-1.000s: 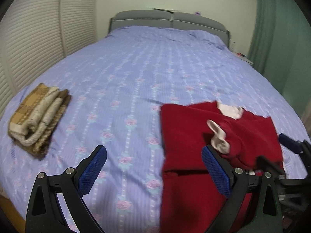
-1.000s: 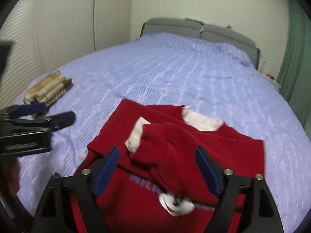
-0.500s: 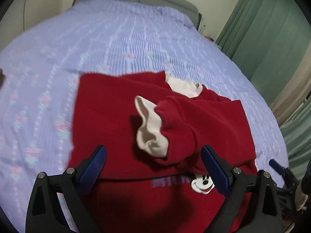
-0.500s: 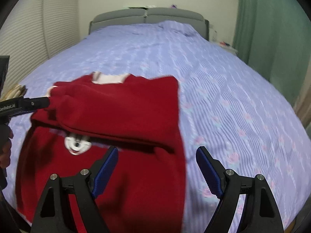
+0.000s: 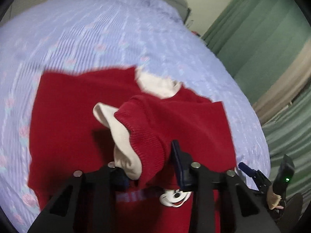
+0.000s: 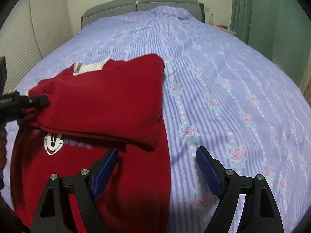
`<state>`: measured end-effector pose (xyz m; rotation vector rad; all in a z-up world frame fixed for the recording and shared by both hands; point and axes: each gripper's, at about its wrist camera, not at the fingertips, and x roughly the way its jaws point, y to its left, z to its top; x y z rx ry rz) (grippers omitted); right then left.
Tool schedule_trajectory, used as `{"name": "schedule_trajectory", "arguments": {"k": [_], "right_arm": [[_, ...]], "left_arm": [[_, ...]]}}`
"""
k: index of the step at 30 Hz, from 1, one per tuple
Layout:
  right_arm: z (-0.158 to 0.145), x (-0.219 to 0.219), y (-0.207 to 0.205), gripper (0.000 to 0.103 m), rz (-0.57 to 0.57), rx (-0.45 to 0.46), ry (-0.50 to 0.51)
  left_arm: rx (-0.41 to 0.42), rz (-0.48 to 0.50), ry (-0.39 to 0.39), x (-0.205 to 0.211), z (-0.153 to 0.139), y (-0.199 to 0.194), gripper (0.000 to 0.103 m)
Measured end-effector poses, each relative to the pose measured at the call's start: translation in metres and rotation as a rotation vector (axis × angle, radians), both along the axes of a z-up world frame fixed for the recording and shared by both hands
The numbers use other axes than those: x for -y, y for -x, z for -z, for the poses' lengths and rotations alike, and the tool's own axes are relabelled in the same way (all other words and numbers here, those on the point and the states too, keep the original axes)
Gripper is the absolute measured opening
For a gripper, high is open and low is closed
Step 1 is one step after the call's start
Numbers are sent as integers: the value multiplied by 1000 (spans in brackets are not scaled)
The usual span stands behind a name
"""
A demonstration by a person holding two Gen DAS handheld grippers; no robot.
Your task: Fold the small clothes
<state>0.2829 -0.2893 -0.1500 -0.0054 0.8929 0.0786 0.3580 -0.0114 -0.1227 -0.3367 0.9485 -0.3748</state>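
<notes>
A small red sweater with a white collar and a cartoon mouse face lies on the bed. One sleeve is folded across the chest. My left gripper is shut on that sleeve's cuff, red knit over a white inner cuff. In the right wrist view the sweater lies at the left, with the left gripper at the sleeve end. My right gripper is open and empty, over the sweater's right edge.
The bed has a lilac striped floral cover and a grey headboard. Green curtains hang at the right. A white slatted wardrobe stands at the left. The right gripper shows at the lower right of the left wrist view.
My left gripper has moved in onto the sleeve cuff and closed on it. My right gripper has shifted a little and stays open.
</notes>
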Motion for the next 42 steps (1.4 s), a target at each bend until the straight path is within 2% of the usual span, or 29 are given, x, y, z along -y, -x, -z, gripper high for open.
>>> {"name": "schedule_trajectory", "arguments": {"k": [3, 8, 12, 16, 18, 21, 24, 27, 32, 38, 41, 42], "right_arm": [[2, 0, -3, 82, 0, 2, -6], [-6, 7, -10, 82, 27, 26, -71], [-7, 7, -17, 82, 35, 17, -83], [-8, 15, -17, 82, 66, 21, -64], [-13, 28, -10, 82, 84, 45, -106], [-17, 42, -5, 82, 107, 68, -154], [-13, 48, -7, 82, 124, 68, -169], [-5, 51, -10, 82, 125, 35, -215], [-4, 40, -9, 82, 105, 34, -134], [6, 44, -12, 82, 108, 7, -111], [10, 46, -12, 82, 116, 0, -126], [11, 46, -11, 82, 119, -1, -118]], "left_arm": [[92, 33, 20, 9, -33, 3, 31], [209, 70, 126, 13, -88, 7, 29], [262, 99, 142, 20, -111, 9, 25], [286, 109, 145, 18, -116, 14, 24], [287, 114, 128, 17, -113, 14, 24], [253, 106, 92, 17, -91, 13, 23], [185, 76, 42, 8, -59, 5, 22], [107, 41, 23, -6, -26, 0, 22], [34, 26, 1, -16, 11, 1, 22], [24, 13, 11, -20, 19, 4, 23], [3, -17, 11, -26, 25, 5, 38], [-6, -29, 15, -29, 27, 6, 46]]}}
